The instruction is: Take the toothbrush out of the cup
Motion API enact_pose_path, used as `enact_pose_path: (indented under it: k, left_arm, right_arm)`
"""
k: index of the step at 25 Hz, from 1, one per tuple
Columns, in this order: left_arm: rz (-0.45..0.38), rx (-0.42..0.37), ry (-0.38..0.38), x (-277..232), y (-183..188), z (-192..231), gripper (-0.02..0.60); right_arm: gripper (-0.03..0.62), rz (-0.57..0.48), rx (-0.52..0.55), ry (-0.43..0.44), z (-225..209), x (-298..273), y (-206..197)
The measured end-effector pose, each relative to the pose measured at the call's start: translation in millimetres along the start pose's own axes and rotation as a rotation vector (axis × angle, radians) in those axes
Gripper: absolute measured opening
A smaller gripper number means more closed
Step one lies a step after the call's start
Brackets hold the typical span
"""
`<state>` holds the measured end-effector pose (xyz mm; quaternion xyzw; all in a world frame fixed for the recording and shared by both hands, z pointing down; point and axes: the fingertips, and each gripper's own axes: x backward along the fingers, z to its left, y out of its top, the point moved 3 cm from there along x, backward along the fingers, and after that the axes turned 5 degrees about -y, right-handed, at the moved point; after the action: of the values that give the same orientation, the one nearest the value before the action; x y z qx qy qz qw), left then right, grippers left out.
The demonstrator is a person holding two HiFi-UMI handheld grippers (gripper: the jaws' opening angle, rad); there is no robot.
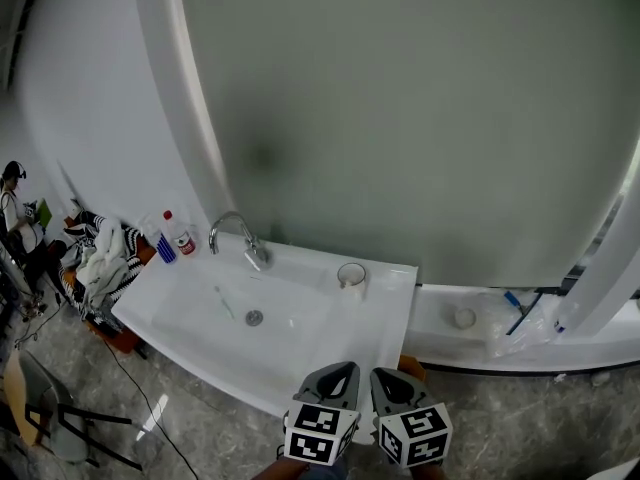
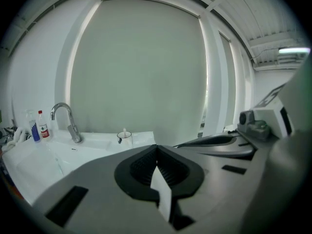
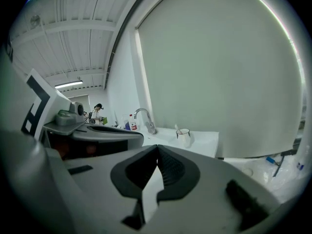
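1. Left tool [image 1: 343,368]: at the 6 o'clock edge of the head view. Jaws pressed fully together, nothing between them.
2. Right tool [image 1: 386,374]: just beside the left tool, at its 3 o'clock. Jaws likewise closed tight and empty.
3. Cup [image 1: 351,275]: white, upright on the sink worktop [image 1: 395,308], at 12 o'clock from both tools and well apart from them.
4. Toothbrush [image 3: 176,127]: pale, stands tilted inside the cup, its top showing above the rim.
5. Faucet [image 1: 238,236]: chrome, curved, at 9 o'clock from the cup.
6. Bottles [image 1: 172,238]: two, upright, at 9 o'clock from the faucet.
7. Person [image 1: 12,203]: far off at the 9 o'clock edge.
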<state>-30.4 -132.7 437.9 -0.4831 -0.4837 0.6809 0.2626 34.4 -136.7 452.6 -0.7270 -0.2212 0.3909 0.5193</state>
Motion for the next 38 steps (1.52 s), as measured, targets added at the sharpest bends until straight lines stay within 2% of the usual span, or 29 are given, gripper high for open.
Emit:
enact_pose_path:
  k: [7,23,25,28,38]
  left_arm:
    - [-0.033,-0.049,-0.012,-23,22,30,0.010]
    - [-0.056,-0.080,-0.041,-94,48,87,0.012]
    - [-0.059,-0.080,-0.044,-101,51,93,0.027]
    - [-0.050,-0.084,-0.045,-113,50,101,0.081]
    - [-0.011,-0.098,-0.025,-155,32,123,0.114]
  right_arm:
    - [0.011,-0.014,-0.005,-0.036,-6,-28,21]
    - [0.011,-0.008,-0.008,-0.096,-21,-85,43]
    - [0.011,-0.005,-0.011,-0.100,-21,-92,45]
    - [0.011,0.000,-0.013,-0.098,-22,-101,45]
    - [0.011,0.019,-0.044,-0.104,-28,-125,39]
